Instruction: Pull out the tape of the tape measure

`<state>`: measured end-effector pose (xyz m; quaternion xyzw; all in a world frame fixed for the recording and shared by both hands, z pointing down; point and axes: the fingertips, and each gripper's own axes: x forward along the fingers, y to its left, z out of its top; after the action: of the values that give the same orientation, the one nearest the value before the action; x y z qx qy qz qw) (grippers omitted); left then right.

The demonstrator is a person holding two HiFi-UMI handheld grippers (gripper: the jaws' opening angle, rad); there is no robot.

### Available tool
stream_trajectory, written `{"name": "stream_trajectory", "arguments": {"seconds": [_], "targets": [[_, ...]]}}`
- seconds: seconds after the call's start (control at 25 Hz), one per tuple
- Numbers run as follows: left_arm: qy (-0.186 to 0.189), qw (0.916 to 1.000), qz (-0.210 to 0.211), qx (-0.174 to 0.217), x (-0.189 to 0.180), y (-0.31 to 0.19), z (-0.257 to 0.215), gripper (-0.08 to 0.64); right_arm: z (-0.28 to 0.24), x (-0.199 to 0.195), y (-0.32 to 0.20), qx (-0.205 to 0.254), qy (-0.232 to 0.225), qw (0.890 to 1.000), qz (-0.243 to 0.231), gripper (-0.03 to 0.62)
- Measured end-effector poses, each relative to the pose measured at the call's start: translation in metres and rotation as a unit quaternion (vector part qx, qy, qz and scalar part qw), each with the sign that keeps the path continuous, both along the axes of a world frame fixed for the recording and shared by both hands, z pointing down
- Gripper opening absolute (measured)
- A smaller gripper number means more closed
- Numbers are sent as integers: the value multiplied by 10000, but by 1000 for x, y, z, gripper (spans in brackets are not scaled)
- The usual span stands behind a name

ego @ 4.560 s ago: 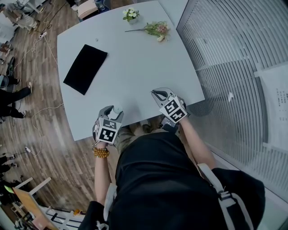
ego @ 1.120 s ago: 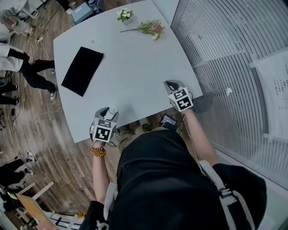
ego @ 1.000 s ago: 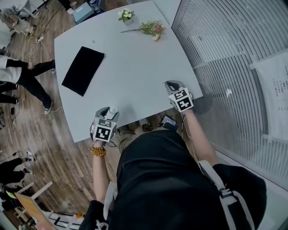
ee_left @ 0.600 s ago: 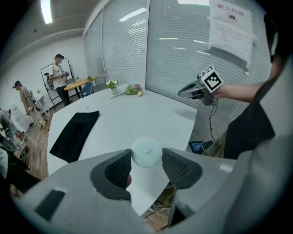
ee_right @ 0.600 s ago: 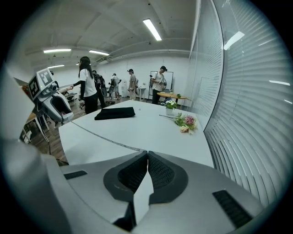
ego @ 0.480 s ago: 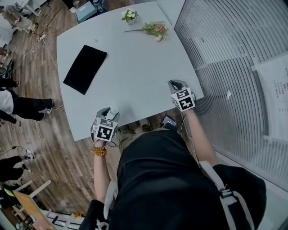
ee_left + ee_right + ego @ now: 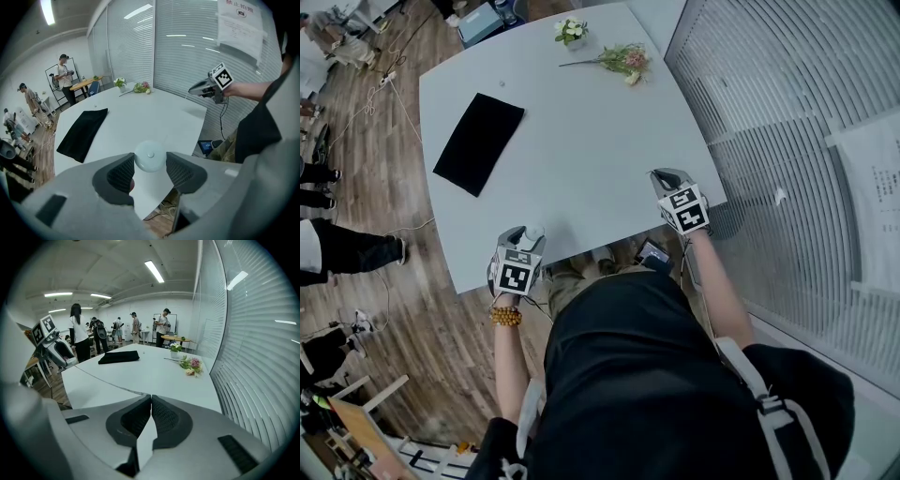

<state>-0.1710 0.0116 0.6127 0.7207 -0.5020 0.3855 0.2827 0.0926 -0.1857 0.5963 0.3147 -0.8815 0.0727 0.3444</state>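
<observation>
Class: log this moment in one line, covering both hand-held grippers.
left hand-held gripper: shut on tape measure | right hand-held gripper: shut on tape | tape: stretched between them

My right gripper (image 7: 659,174) sits farther out, near the table's (image 7: 581,122) right corner.
It is further from my left gripper (image 7: 528,232) than a few seconds back, so the thin tape (image 7: 110,380) pinched in its closed jaws crosses a wider gap. On the floor at the left, a bystander's dark-trousered legs (image 7: 347,251) now stand nearer my end of the table.
</observation>
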Motion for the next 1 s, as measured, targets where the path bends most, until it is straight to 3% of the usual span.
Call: {"name": "stream_trajectory", "arguments": {"seconds": [0.24, 1.0], "targets": [[-31, 9999, 91, -74, 10, -7, 7, 225, -11, -18, 12, 49, -93, 9993, -362, 6], [-399, 9990, -190, 87, 2, -45, 42, 227, 17, -7, -7, -115, 74, 9993, -357, 8]]}}
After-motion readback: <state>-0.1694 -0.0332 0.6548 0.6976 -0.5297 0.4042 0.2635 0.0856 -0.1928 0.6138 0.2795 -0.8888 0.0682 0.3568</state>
